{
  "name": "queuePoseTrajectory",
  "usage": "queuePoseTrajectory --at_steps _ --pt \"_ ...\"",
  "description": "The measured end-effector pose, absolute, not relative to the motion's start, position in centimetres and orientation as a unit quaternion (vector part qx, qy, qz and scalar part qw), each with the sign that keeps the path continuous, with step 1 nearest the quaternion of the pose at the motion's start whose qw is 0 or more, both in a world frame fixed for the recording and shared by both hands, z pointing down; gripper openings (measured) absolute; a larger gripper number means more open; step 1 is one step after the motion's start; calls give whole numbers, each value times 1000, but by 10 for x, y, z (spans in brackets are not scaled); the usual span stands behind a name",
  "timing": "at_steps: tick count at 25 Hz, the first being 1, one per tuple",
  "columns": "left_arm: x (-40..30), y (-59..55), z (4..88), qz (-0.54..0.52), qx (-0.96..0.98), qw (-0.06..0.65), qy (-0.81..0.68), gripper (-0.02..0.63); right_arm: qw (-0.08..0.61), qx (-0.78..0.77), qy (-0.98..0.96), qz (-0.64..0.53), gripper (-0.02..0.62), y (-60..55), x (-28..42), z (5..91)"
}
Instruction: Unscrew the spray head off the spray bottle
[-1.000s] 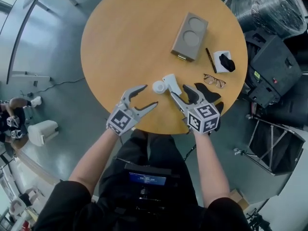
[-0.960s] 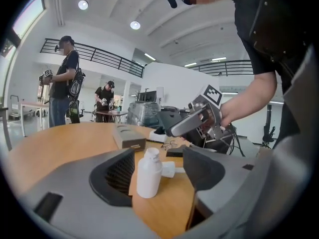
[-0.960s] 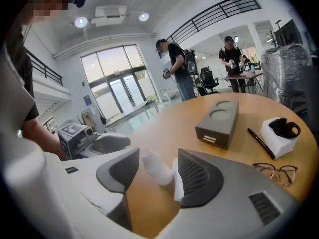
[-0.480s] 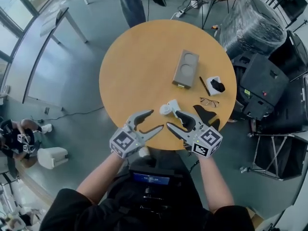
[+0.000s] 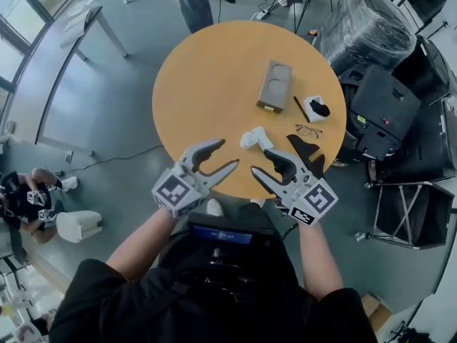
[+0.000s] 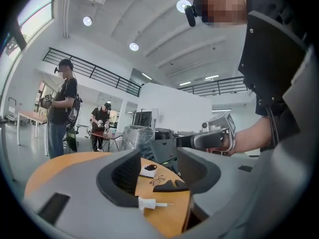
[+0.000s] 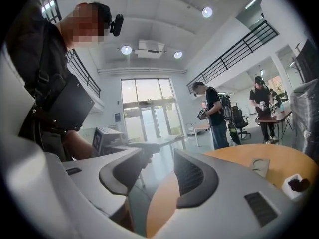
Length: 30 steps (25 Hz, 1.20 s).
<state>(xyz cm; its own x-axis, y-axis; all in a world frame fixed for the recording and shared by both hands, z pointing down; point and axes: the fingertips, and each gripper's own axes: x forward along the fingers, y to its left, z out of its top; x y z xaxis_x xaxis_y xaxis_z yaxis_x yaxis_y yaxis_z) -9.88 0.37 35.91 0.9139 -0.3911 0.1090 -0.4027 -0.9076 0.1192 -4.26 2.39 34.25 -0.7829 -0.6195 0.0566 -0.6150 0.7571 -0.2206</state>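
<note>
A small white spray piece point(image 5: 253, 139) lies on its side on the round wooden table point(image 5: 214, 77), near the front edge. In the left gripper view it shows as a white spray head point(image 6: 147, 203) with a thin tube pointing right. My left gripper point(image 5: 221, 157) hovers over the table's near edge, left of the white piece and apart from it. My right gripper point(image 5: 265, 164) hangs just below and right of it. Both sets of jaws are closing, and nothing lies between them point(image 6: 159, 173) point(image 7: 160, 173).
A grey tray point(image 5: 275, 86) with two round hollows sits mid-table. At the right edge lie a pen point(image 5: 301, 109), a white box point(image 5: 314, 108) with a black item, glasses point(image 5: 307, 130) and a black object point(image 5: 305, 148). Black cases point(image 5: 382, 106) and wrapped equipment stand beyond; people stand in the background.
Both grippers have drawn back from the white piece toward the near table edge. The right gripper's tip, close against the piece a second ago, now stands apart. The head view has pulled back.
</note>
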Motion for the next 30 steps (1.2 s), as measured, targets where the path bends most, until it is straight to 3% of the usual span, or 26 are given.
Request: queuePoseTrajectory --at_steps 7,30 --pt "-91 44 342 22 986 91 -137 3 40 -290 951 -99 31 56 -54 323" --pt "-4 97 294 24 982 80 -171 3 30 -274 959 -63 9 111 20 273"
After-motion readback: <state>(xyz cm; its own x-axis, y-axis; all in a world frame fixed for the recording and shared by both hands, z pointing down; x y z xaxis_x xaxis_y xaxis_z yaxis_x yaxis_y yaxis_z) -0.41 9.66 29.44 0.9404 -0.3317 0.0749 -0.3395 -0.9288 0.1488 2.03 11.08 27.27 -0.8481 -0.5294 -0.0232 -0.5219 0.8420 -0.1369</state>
